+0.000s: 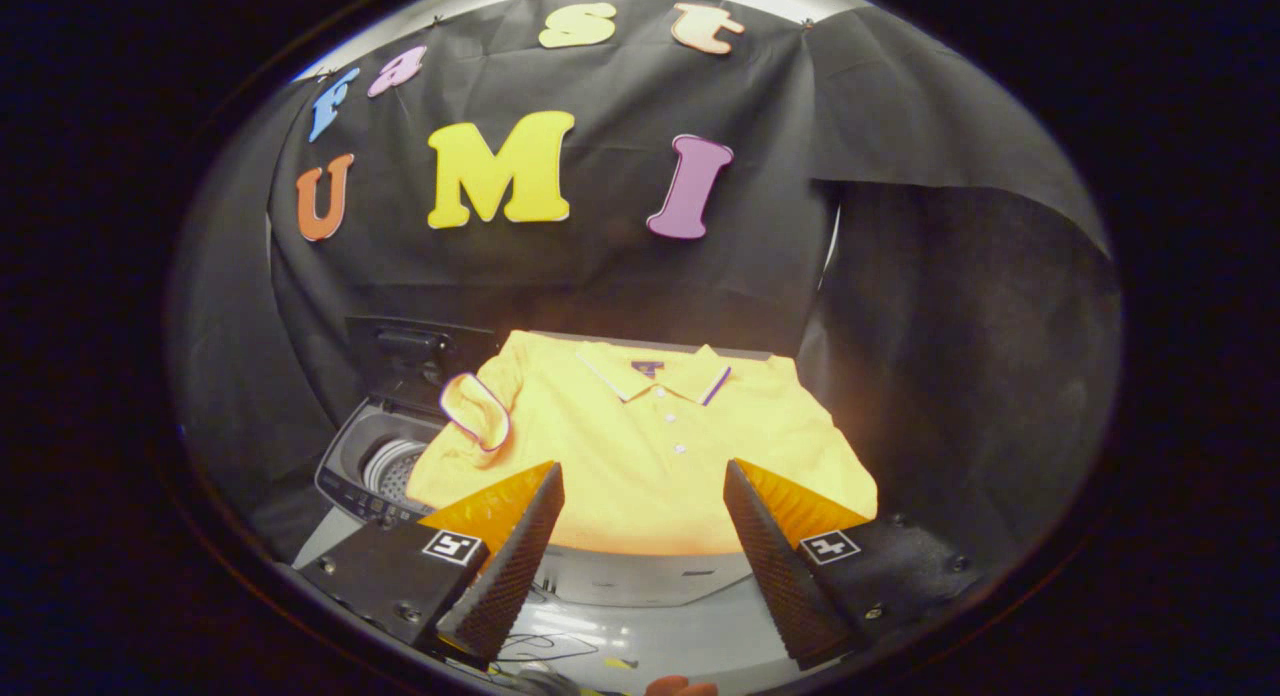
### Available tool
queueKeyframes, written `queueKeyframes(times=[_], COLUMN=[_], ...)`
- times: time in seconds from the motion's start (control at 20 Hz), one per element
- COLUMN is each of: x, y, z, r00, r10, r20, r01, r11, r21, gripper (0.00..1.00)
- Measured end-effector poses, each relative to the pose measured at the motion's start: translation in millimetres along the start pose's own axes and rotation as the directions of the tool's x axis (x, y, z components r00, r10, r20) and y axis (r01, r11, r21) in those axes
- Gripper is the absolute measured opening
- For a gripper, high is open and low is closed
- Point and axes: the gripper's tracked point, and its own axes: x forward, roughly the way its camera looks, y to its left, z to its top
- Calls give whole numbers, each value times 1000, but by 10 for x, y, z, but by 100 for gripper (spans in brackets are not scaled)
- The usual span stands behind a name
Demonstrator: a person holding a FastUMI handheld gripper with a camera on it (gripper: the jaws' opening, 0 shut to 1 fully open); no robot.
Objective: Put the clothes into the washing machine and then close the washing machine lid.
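A yellow polo shirt (650,446) lies spread flat on a raised surface just ahead of my fingers, collar at the far side, one sleeve folded over at its left. My gripper (643,476) is open, its fingertips level with the shirt's near hem and nothing between them. Left of the shirt stands the washing machine (372,461), top open, with the drum's perforated wall showing inside. Its raised lid (410,351) stands up behind the opening. The shirt's left side overhangs the machine's rim.
The black cloth wall closes in behind and to the right of the shirt. Below the shirt is a pale grey cabinet front (650,581). Some cables lie on the shiny floor (545,644) beneath the fingers.
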Motion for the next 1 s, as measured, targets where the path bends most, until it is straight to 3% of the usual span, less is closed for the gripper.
queueKeyframes(times=[0.45,1.0], x=[866,1277], y=[-121,-168], z=[93,-66], r00=[991,972], r10=[19,59], r20=[-135,-228], r01=[-20,-55], r11=[1000,998], r21=[-9,21], gripper=[100,100])
